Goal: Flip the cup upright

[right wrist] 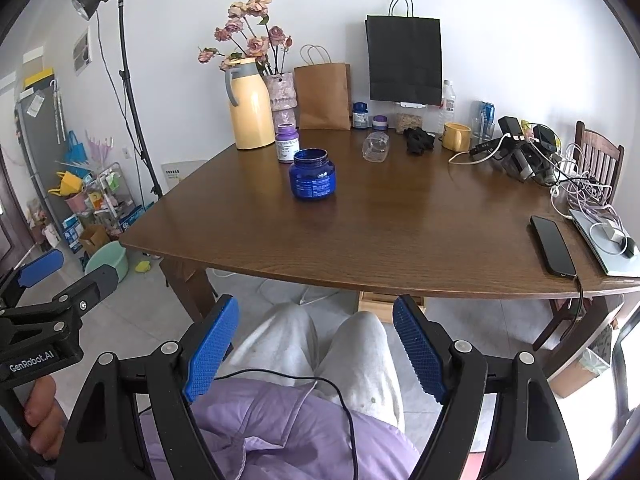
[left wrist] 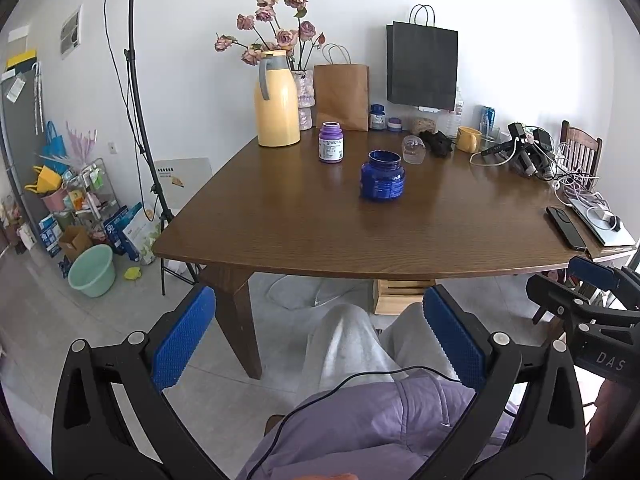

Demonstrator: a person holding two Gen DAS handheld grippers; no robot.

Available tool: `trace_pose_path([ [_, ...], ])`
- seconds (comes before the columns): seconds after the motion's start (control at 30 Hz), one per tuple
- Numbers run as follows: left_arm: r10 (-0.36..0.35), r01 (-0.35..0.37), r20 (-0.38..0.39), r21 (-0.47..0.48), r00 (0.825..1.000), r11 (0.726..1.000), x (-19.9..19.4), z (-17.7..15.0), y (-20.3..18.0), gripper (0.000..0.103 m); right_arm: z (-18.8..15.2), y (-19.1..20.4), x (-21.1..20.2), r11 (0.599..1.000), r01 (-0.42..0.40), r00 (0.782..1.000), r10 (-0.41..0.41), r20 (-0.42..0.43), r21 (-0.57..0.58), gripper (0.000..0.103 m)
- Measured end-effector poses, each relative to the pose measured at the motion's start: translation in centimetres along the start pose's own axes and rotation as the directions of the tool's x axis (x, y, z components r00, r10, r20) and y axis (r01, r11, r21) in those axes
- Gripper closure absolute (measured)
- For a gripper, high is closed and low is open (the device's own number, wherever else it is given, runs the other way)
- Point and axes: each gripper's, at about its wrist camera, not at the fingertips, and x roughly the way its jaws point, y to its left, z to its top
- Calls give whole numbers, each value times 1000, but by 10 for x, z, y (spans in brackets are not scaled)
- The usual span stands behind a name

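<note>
From the left wrist camera, the left tool hangs released over the person's lap, short of the worktop, its blue pads wide apart and empty, probably a ready stance. The clear cup lies tipped on its side far back, just beside a black glove, behind the blue jar.

From the right wrist camera, the right tool is likewise released and empty, nearer the cup and likely the better reach.
</note>
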Motion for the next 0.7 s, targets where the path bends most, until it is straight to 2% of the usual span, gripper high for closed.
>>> trace_pose_path([
  [0.7,-2,2,-2,2,1000,1000,2,-3,1,0,0,-3,-2,1000,1,1000,-1,8,11,20],
])
